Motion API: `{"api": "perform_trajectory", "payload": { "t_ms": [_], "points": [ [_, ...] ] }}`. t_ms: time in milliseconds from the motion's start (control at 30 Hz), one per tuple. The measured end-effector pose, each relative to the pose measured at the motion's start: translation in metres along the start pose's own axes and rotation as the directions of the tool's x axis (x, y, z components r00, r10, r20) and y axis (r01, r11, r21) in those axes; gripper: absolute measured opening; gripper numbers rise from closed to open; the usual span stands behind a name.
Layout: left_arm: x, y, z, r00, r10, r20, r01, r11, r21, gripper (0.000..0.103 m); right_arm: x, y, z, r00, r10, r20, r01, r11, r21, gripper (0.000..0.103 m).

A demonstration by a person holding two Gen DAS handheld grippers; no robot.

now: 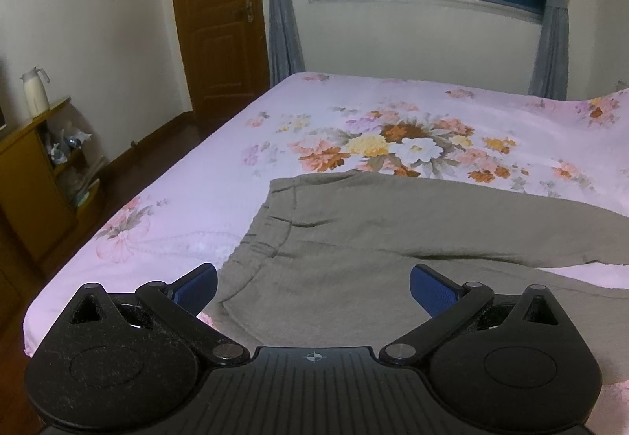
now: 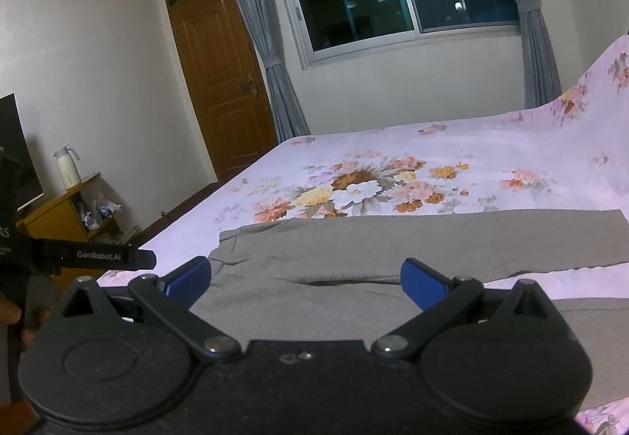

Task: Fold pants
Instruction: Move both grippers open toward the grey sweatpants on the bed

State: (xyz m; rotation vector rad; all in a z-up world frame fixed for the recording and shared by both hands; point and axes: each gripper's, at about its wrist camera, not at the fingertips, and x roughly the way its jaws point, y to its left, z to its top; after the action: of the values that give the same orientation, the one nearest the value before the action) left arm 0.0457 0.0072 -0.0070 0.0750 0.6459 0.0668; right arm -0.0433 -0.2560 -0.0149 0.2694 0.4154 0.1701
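I hold both tools low over the near edge of the bed (image 1: 188, 175), and the grey pants (image 1: 354, 238) lie spread flat on the flowered sheet right in front of me. My left gripper (image 1: 313, 287) has its blue fingers (image 1: 196, 291) released wide, with nothing between them; it hovers over the waistband end, where the gathered elastic runs from about 10 o'clock down toward 7 o'clock in that view. My right gripper (image 2: 306, 279) is likewise spread, gripping nothing, poised above the seat of the pants (image 2: 354, 250), with the two legs running off toward 3 o'clock. In the right wrist view the legs lie apart, a strip of pink sheet showing between them at 3 to 4 o'clock, so I judge the first fold, one leg over the other, is not yet made. A dark crease sits at the crotch just ahead of my right fingers (image 2: 422, 285). At 9 o'clock in that same view I see the side of my other tool, well clear of the cloth. As I read it, nothing of the folding is done: still to come are taking hold of an edge, the lengthwise fold, then folding across.
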Motion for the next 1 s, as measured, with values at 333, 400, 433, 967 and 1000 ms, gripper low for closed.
{"api": "perform_trajectory", "payload": {
  "t_ms": [333, 400, 433, 967, 1000],
  "points": [
    [0.017, 0.001, 0.002, 1.0, 0.021, -0.018, -0.021, 1.0, 0.0, 0.103, 0.011, -0.002, 0.0, 1.0, 0.01, -0.015, -0.01, 1.0, 0.006, 0.103],
    [0.021, 0.002, 0.003, 0.999, 0.026, -0.021, -0.026, 1.0, 0.002, 0.103, 0.015, -0.002, 0.001, 1.0, 0.011, -0.018, -0.011, 1.0, 0.006, 0.103],
    [0.024, 0.002, 0.003, 0.999, 0.029, -0.022, -0.029, 1.0, 0.003, 0.103, 0.017, -0.002, 0.001, 1.0, 0.012, -0.02, -0.012, 1.0, 0.006, 0.103],
    [0.09, 0.009, 0.008, 0.996, 0.064, -0.069, -0.062, 0.998, 0.028, 0.103, 0.075, -0.01, 0.005, 0.997, 0.026, -0.066, -0.027, 1.0, -0.001, 0.103],
    [0.096, 0.01, 0.009, 0.995, 0.064, -0.073, -0.061, 0.998, 0.031, 0.103, 0.08, -0.011, 0.005, 0.997, 0.027, -0.069, -0.027, 1.0, -0.002, 0.103]
  ]
}}
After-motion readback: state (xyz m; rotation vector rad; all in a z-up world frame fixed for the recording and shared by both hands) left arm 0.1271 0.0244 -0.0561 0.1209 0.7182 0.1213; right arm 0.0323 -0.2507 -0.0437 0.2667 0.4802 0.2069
